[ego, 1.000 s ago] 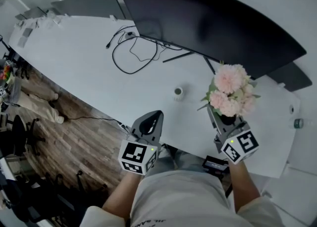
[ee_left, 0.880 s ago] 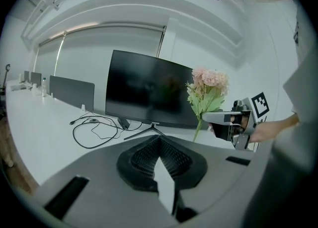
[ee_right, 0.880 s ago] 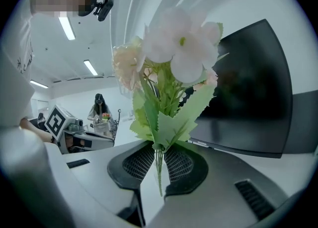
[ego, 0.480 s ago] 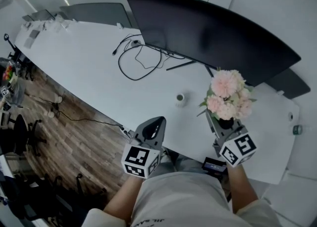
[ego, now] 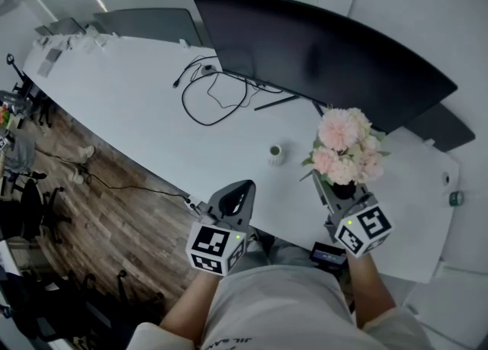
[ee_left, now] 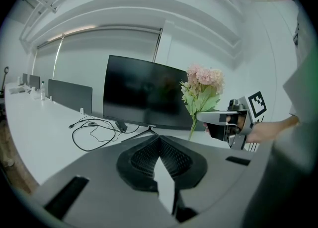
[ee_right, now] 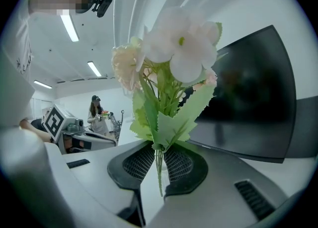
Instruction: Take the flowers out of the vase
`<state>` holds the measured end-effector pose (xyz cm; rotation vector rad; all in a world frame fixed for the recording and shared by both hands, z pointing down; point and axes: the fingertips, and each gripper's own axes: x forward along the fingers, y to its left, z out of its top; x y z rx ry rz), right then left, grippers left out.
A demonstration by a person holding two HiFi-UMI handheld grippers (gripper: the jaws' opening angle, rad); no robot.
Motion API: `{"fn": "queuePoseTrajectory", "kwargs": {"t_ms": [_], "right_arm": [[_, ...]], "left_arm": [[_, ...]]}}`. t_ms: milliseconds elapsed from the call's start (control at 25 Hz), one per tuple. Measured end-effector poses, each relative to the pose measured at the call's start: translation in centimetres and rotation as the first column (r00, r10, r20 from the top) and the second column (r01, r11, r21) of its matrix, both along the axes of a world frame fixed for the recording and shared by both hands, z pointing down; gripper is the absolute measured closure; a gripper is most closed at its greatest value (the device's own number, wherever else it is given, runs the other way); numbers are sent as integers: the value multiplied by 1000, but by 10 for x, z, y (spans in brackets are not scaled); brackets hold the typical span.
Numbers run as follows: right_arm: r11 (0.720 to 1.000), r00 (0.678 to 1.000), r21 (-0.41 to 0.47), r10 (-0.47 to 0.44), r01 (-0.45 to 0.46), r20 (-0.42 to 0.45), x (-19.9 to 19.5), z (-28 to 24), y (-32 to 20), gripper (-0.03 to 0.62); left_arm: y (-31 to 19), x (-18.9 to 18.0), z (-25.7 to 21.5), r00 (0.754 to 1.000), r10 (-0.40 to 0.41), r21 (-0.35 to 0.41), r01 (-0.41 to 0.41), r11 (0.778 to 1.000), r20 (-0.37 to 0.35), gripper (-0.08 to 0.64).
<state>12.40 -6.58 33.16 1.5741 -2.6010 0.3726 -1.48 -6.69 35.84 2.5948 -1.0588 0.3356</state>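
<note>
The pink flowers [ego: 342,146] stand upright over the near right part of the desk [ego: 130,104], their thin green stems clamped between the pads of the right claw [ee_right: 158,162]. A small white pot [ego: 276,154], possibly the vase though too small to tell, sits apart to their left. The left claw [ee_left: 160,165] is clenched on nothing by the desk's near edge. A dark monitor [ego: 328,51] stands behind.
</note>
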Motion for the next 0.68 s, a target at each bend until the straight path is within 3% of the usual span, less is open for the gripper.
{"fn": "queuePoseTrajectory", "kwargs": {"t_ms": [680], "right_arm": [[1000, 1000, 7, -7, 7, 4, 2, -2, 4, 515]], "left_arm": [[7, 2, 2, 998, 26, 29, -28, 999, 63, 557]]}}
